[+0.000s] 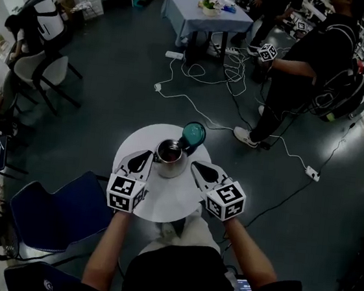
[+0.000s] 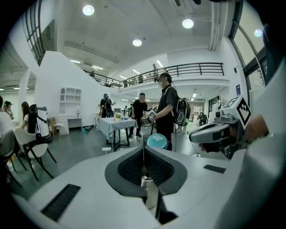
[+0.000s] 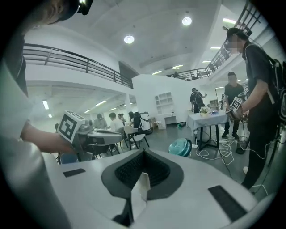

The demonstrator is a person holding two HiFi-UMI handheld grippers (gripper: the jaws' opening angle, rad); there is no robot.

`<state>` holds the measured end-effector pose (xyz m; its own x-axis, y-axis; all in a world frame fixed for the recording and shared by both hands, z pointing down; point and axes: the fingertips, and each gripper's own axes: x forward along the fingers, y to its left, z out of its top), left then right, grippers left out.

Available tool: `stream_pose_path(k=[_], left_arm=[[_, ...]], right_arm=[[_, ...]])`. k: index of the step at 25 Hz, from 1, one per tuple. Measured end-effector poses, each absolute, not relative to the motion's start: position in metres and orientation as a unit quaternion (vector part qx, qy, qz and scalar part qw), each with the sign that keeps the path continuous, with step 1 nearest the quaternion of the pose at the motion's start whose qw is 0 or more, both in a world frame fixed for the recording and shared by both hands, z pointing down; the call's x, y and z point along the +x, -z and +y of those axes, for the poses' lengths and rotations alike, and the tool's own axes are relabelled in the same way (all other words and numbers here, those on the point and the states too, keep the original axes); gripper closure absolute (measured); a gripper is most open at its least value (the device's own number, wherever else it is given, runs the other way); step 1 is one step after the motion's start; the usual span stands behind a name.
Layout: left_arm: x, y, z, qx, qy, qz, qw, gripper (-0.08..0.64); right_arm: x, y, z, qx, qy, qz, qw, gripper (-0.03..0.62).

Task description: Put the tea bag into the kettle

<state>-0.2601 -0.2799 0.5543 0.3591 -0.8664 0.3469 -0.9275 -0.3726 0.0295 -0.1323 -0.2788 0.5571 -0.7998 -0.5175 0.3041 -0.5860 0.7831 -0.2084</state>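
Your right gripper point(image 3: 143, 157) is clamped shut on the white tea bag point(image 3: 142, 188). Your left gripper point(image 2: 143, 154) is closed pad to pad; the pale strip in its slot cannot be identified. The grippers flank the open kettle point(image 1: 169, 158) on the round table point(image 1: 162, 204). The teal lid point(image 1: 193, 135) sits just beyond the kettle

Between the grippers' tips the kettle point(image 1: 169, 156) is bare polished metal — just beyond it, the teal lid point(image 1: 193, 134) looks like glossy plastic. The left gripper point(image 2: 143, 153) and right gripper point(image 3: 143, 154) have smooth matt white plastic shells with ribbed black pads; the tea bag point(image 3: 142, 188) pinched in the right one's jaws is thin matt paper.
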Motion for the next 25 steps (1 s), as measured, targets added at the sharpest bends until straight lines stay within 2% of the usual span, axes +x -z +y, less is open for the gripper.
stream_pose_path(k=[13,25], left_arm=[[-0.282,-0.517,-0.247,0.820,-0.112,-0.551,0.105,0.541],[-0.294,-0.495,-0.247,0.817,-0.092,-0.561,0.095,0.541]], right_arm=[[-0.164,-0.493,-0.280,0.295,-0.094,-0.946,0.096,0.575],[-0.177,-0.468,-0.287,0.285,-0.073,-0.951,0.095,0.575]])
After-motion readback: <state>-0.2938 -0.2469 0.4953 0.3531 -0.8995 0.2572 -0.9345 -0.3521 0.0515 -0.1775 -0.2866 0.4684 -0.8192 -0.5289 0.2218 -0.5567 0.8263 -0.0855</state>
